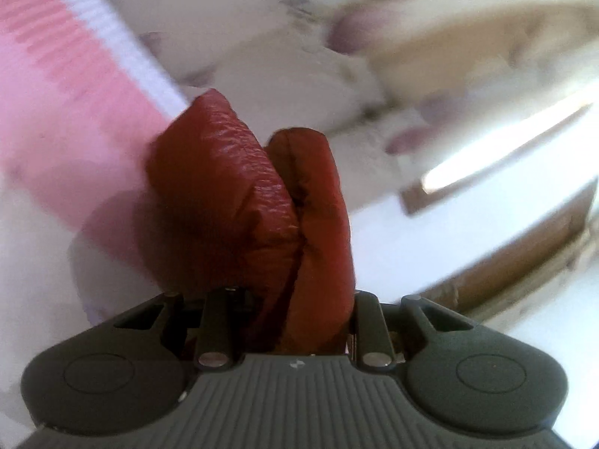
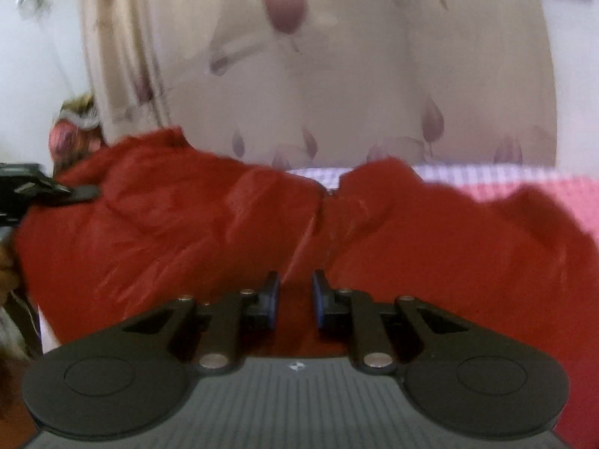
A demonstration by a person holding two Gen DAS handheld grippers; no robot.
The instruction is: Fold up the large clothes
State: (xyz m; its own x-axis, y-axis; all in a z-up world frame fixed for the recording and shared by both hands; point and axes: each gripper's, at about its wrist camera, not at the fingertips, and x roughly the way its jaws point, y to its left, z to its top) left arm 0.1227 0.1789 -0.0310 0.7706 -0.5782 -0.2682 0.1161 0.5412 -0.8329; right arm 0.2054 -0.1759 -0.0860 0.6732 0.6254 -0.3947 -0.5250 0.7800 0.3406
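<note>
Red, shiny padded fabric fills my left view: the jacket (image 1: 254,202) is bunched in two thick folds between the left gripper (image 1: 295,292) fingers, which are clamped on it and hidden under the cloth. Behind it I see a pink-and-white checked sheet (image 1: 56,93) and a pale flowered curtain (image 1: 262,37), both blurred. In my right view the jacket (image 2: 187,224) lies spread across the pink checked sheet (image 2: 524,187), with the left gripper (image 2: 75,192) holding its far edge at the left. My right gripper (image 2: 295,299) sits low over the cloth, its blue pads (image 2: 275,299) drawn close with a narrow gap; I cannot tell whether fabric is pinched there.
</note>
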